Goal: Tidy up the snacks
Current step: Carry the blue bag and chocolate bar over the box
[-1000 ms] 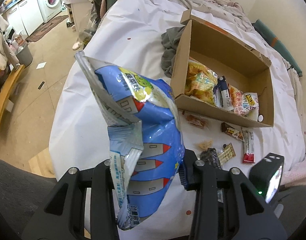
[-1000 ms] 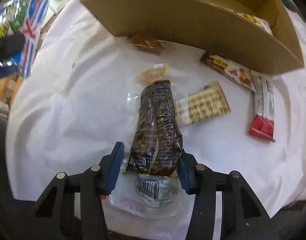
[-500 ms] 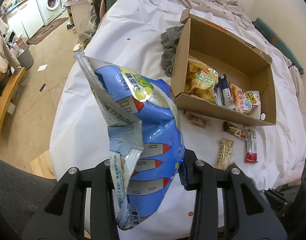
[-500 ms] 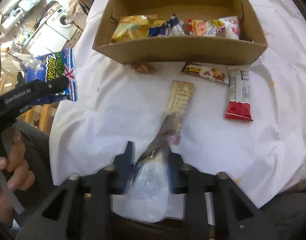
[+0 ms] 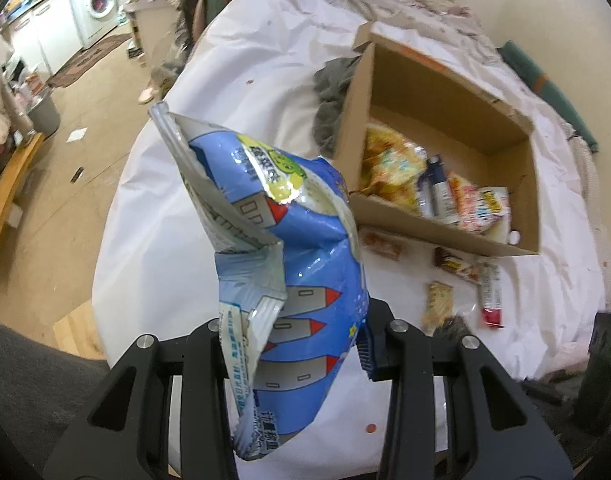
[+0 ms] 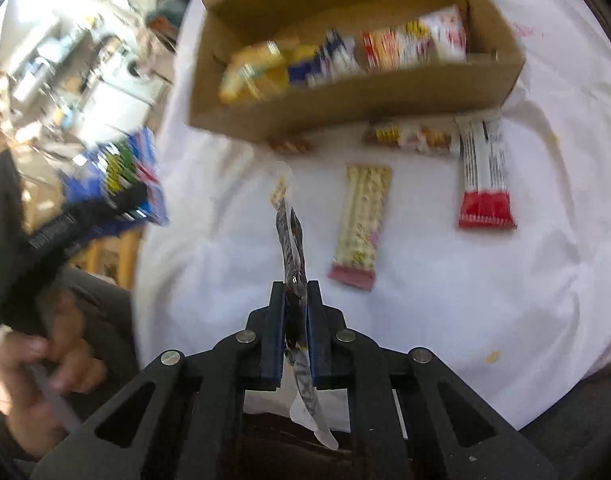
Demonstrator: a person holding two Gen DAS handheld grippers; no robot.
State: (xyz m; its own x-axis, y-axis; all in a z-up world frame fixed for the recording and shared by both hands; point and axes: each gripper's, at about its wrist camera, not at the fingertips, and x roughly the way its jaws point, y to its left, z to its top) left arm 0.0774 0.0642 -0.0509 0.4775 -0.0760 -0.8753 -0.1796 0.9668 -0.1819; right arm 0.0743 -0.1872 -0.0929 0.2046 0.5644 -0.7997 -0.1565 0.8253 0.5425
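Lifted off the white sheet since a second ago, the dark snack packet (image 6: 292, 240) now hangs edge-on and clear of the bed (image 6: 445, 280), and the right tool (image 6: 296, 304) has gone from open around it to fully closed, its blue pads pinching the thin wrapper. That bed is the largest thing in view, covered in white, and the cardboard box (image 5: 465, 240) sits open on it as the landmark for everything else. Inside the box lie a yellow bag (image 5: 389, 168), a blue-and-white tube pack and a few red and yellow packets, blurred in the right wrist view. Left of the box and nearer the camera, the big blue chip bag (image 5: 301, 264) stands upright in the left tool (image 5: 293, 344), which is partly closed and grips the bag by its lower half, unmoved. Just in front of the box's near wall lie a small brown packet (image 5: 381, 242) and a brown bar (image 5: 453, 266); a little farther out are a red-and-white bar (image 6: 485, 176) and a pale wafer pack (image 6: 363, 220), near each other but apart. A hand (image 6: 45, 368) holds the left tool's handle.
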